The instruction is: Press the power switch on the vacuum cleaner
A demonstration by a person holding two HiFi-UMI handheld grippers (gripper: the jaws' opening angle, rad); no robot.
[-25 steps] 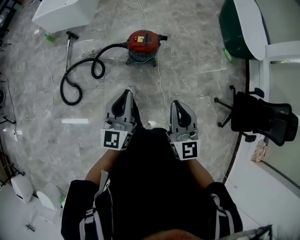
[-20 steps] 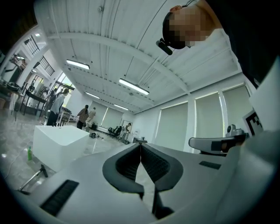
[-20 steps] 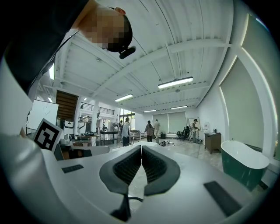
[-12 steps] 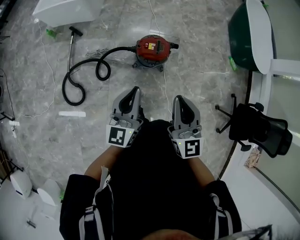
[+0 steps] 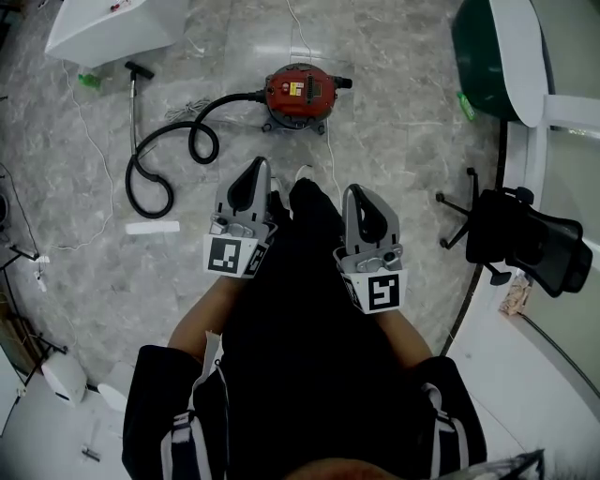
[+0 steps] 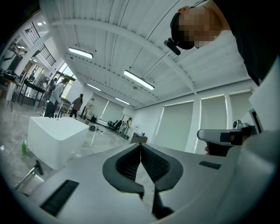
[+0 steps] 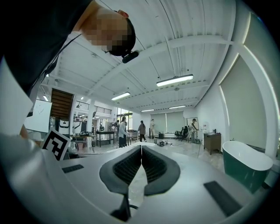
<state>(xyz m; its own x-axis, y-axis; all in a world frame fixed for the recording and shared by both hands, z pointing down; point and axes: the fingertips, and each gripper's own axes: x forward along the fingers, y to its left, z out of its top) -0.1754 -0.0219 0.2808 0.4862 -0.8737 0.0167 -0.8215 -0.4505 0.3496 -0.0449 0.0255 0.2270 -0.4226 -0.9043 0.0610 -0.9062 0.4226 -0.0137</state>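
Note:
The red vacuum cleaner stands on the marble floor ahead of me in the head view. Its black hose loops away to the left and ends in a wand. My left gripper and right gripper are held side by side at waist height, well short of the vacuum and pointing towards it. Both are shut with nothing between the jaws. In the left gripper view the left gripper has its jaws meeting, and so does the right gripper in its own view. Neither gripper view shows the vacuum.
A white box-shaped tub stands at the far left, and a dark green bathtub at the far right. A black office chair is on my right. A power cord and a white strip lie on the floor. People stand far off.
I have walked a little towards the vacuum, and one leg and shoe now reach forward between the grippers. Both grippers stay shut and level.

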